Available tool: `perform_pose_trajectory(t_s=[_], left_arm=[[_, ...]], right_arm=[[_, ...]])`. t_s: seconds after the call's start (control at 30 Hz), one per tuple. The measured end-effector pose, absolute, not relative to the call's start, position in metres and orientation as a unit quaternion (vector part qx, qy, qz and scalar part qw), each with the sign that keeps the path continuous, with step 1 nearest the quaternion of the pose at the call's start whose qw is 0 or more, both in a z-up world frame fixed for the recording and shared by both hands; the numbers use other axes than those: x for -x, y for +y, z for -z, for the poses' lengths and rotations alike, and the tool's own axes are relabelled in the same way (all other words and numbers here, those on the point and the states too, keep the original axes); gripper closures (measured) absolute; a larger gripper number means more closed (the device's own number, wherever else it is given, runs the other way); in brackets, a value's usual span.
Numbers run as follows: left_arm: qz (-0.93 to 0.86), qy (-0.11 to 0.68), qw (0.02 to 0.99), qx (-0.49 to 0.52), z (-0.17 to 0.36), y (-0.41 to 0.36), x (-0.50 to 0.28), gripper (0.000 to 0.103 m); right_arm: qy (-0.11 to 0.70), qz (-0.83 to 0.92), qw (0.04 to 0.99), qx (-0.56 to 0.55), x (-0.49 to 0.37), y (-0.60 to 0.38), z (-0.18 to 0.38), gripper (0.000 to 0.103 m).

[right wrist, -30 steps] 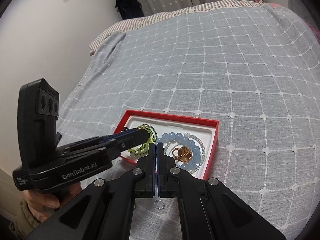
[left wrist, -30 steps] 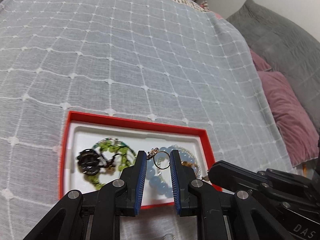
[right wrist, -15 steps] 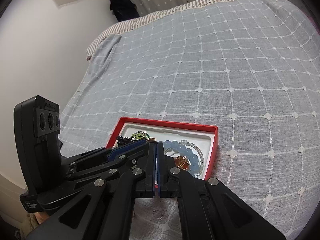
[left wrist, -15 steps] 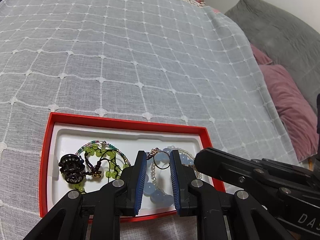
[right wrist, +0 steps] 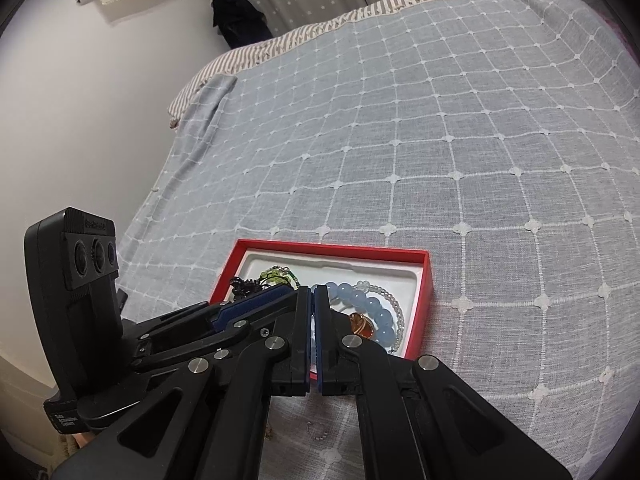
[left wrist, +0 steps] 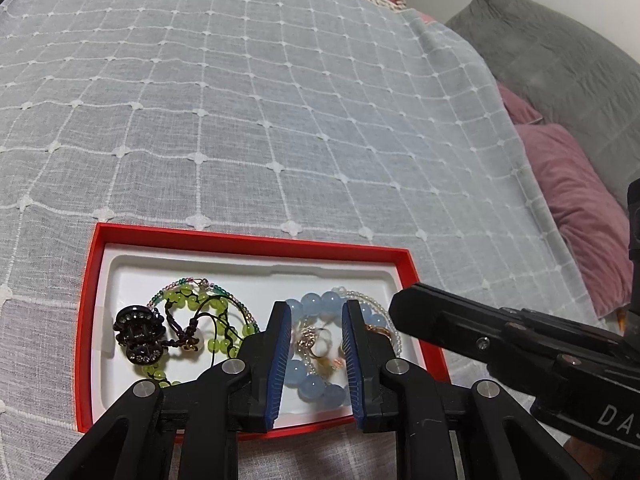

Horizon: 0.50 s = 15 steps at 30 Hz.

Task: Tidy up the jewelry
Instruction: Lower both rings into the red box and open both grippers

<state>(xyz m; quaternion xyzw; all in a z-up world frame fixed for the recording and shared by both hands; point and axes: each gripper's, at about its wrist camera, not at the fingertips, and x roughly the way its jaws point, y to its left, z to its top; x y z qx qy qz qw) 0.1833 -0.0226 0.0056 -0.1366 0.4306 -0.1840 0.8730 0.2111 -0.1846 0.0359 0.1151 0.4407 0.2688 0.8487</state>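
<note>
Right now you are at the placing step: your left gripper [left wrist: 314,354] hangs over the right half of the red box [left wrist: 248,240] on the bed [left wrist: 280,100], jaws apart and holding nothing, with the gold rings [left wrist: 320,344] lying on the blue bead bracelet [left wrist: 320,384] directly between them. Your right gripper [right wrist: 312,332] sits just beside, jaws pressed together with nothing visible in them. The green bead bracelet [left wrist: 192,300] and black hair clip [left wrist: 138,336] fill the left half. Next, judge whether anything remains outside the box (the right wrist view shows a small faint ring [right wrist: 318,430] on the bedspread beneath the jaws; the left view does not). Picking that up calls for a low, careful pinch.
</note>
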Motion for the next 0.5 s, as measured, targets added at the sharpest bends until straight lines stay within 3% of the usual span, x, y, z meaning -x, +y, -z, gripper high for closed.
perform_pose_trajectory(t_s=[0.5], left_arm=[[0.171, 0.413, 0.889, 0.097, -0.017, -0.028, -0.165, 0.079]], right_arm=[[0.433, -0.249, 0.859, -0.108, -0.202, -0.191, -0.040, 0.101]])
